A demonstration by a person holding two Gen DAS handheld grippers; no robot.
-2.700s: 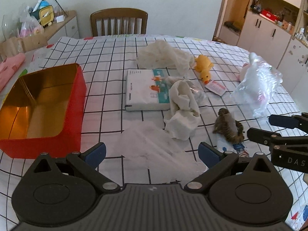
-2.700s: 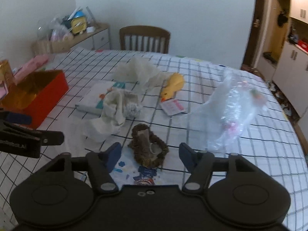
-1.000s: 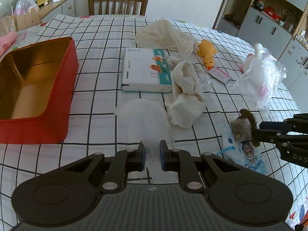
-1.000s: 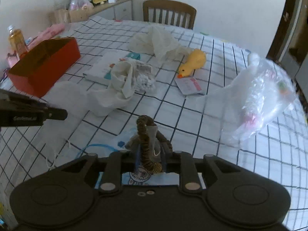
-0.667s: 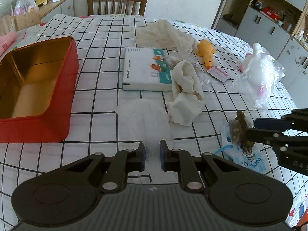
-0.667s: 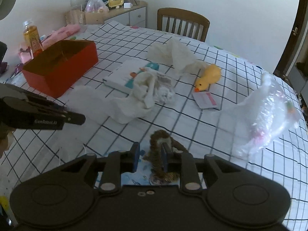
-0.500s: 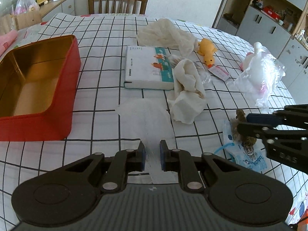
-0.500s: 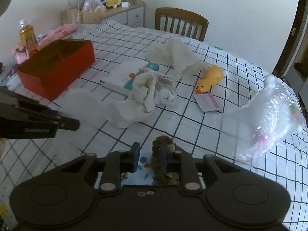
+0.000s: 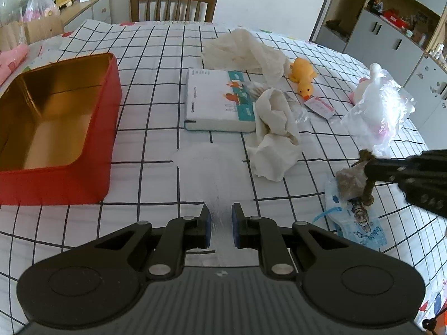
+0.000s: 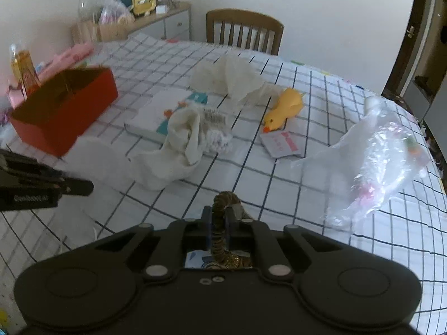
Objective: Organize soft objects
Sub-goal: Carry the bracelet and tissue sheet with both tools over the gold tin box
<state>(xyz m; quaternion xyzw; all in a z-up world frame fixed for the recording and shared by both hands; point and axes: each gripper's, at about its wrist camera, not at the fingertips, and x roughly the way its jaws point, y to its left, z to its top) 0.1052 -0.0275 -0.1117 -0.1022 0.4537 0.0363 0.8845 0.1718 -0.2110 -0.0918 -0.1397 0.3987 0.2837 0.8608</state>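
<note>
1. Where the left wrist view meets its lower centre, the left gripper (image 9: 220, 224) has its blue pads pinched on the near end of a thin white gauzy sheet (image 9: 208, 162), which spreads flat over the checked tablecloth (image 9: 156, 55) toward the middle of the frame.
2. At the right edge of that view, the right gripper (image 9: 368, 171) reaches in from the right and clamps a brown braided hair tie (image 9: 353, 180), held just above a printed blue-and-white packet (image 9: 357, 223) lying on the cloth.
3. In the right wrist view the same hair tie (image 10: 222, 209) stands squeezed between the narrowly closed fingers at lower centre, its loop rising above the fingertips.
4. An open red tin with a gold inside (image 9: 50, 128) fills the left side of the left view.
5. At centre lies a white book-like pack (image 9: 218, 103), and a crumpled cream cloth (image 9: 275, 136) rests against its right corner.
6. In the upper centre sits a second crumpled pale cloth (image 9: 245, 51), with a yellow plush duck (image 9: 303, 79) just to its right and a small pink-and-white card (image 9: 318, 107) near the duck's beak.
7. A clear plastic bag with pink contents (image 9: 380, 111) lies at the right, above the right gripper.
8. A wooden chair (image 9: 173, 4) stands at the top centre behind the table.
</note>
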